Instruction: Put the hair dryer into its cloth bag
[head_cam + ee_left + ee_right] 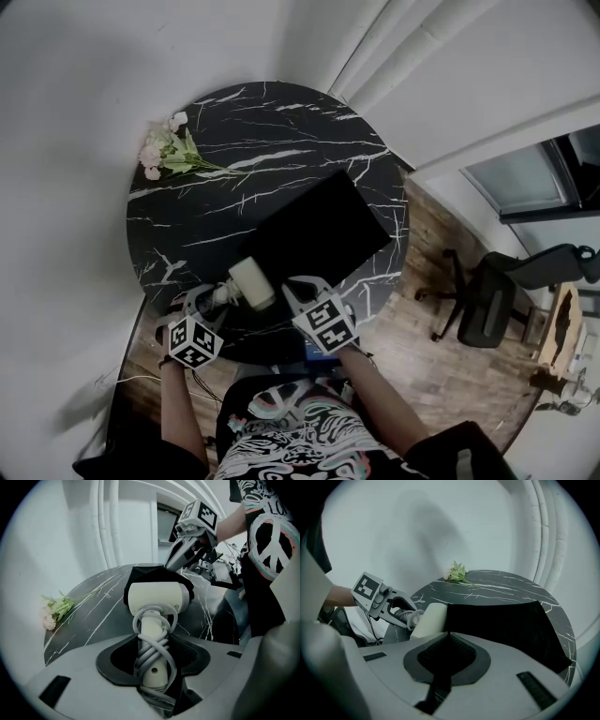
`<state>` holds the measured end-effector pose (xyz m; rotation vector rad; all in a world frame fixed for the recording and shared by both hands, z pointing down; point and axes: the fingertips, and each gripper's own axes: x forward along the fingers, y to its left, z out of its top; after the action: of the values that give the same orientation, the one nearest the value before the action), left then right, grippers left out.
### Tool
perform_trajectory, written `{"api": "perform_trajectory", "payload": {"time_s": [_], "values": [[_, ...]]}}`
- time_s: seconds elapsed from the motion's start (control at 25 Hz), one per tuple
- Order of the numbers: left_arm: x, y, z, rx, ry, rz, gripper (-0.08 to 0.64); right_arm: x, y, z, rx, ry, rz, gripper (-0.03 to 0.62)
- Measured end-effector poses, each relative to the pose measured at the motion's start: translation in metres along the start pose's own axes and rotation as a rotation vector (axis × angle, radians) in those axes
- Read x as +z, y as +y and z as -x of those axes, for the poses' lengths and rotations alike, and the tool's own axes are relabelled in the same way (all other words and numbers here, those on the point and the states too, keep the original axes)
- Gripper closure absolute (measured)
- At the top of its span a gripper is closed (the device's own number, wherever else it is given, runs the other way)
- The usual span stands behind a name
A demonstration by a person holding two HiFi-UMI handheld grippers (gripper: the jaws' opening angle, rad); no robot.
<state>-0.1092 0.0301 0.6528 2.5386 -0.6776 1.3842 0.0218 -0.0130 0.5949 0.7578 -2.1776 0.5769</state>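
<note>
A cream hair dryer point(251, 283) with its grey cord wound round the handle lies at the near edge of the round black marble table point(187, 225). My left gripper point(152, 667) is shut on that cord-wrapped handle, and the dryer's head point(157, 597) points at the mouth of the black cloth bag point(150, 573). The bag point(319, 230) lies flat across the table's middle and right. My right gripper point(447, 634) is shut on the near rim of the bag point(501, 620), holding the mouth up beside the dryer's head point(429, 618).
A small bunch of pale flowers point(167, 150) lies at the table's far left. White walls and pipes stand behind the table. An office chair point(487, 300) stands on the wooden floor to the right. The person's patterned shirt is close behind both grippers.
</note>
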Motion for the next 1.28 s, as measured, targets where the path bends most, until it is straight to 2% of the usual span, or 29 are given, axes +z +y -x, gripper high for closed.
{"api": "perform_trajectory", "payload": {"time_s": [0.44,1.28], "values": [[0.011,-0.004,0.006,-0.025,-0.082,0.099,0.348,0.005,-0.002,-0.001,0.012,-0.019,-0.021,0.569],[0.037,0.0,-0.005,-0.062,-0.149,0.092,0.35,0.009,0.002,-0.005,0.035,-0.028,-0.052,0.569]]}}
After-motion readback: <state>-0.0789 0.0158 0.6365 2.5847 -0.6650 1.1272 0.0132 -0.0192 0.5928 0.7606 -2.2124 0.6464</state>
